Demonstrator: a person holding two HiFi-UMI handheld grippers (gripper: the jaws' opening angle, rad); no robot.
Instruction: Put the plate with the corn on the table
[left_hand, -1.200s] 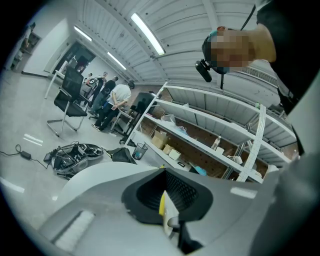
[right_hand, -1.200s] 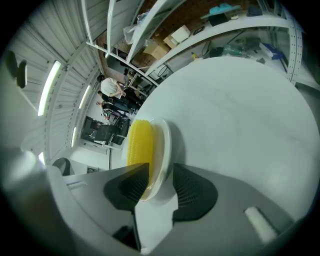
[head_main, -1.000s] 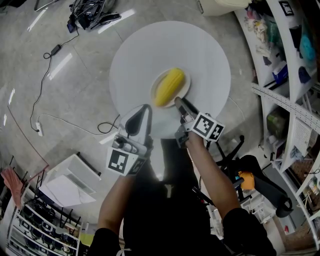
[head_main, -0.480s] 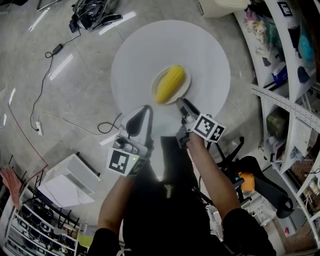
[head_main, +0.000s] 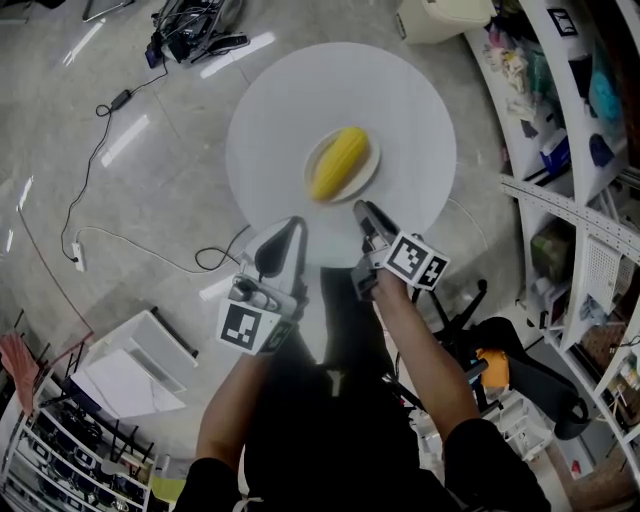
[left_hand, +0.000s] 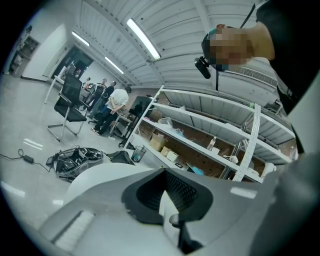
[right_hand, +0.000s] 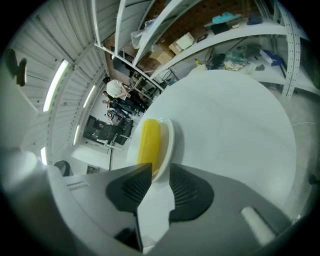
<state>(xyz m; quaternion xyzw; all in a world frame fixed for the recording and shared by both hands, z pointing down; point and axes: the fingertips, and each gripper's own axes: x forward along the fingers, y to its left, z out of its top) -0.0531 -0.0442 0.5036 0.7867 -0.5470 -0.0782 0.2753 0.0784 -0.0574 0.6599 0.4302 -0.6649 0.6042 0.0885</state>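
A yellow corn cob (head_main: 338, 162) lies on a small white plate (head_main: 373, 166) that rests on the round white table (head_main: 400, 90). My right gripper (head_main: 360, 210) hovers just short of the plate's near rim, apart from it; its jaws have just been closing but still stand open with nothing between them. In the right gripper view the corn (right_hand: 148, 142) and plate (right_hand: 168, 142) sit just beyond the gripper (right_hand: 161, 172). My left gripper (head_main: 295, 224) is at the table's near edge, left of the plate, and it (left_hand: 164, 176) is shut and empty.
Shelving (head_main: 570, 130) full of goods runs down the right side. Cables (head_main: 190, 35) lie on the floor at the far left. A black chair base (head_main: 520, 350) stands at the right, and a white box (head_main: 140, 360) at the lower left.
The right gripper has drawn back from the plate's rim toward me and its jaws have narrowed. The plate with the corn stays on the table. The left gripper shifted slightly.
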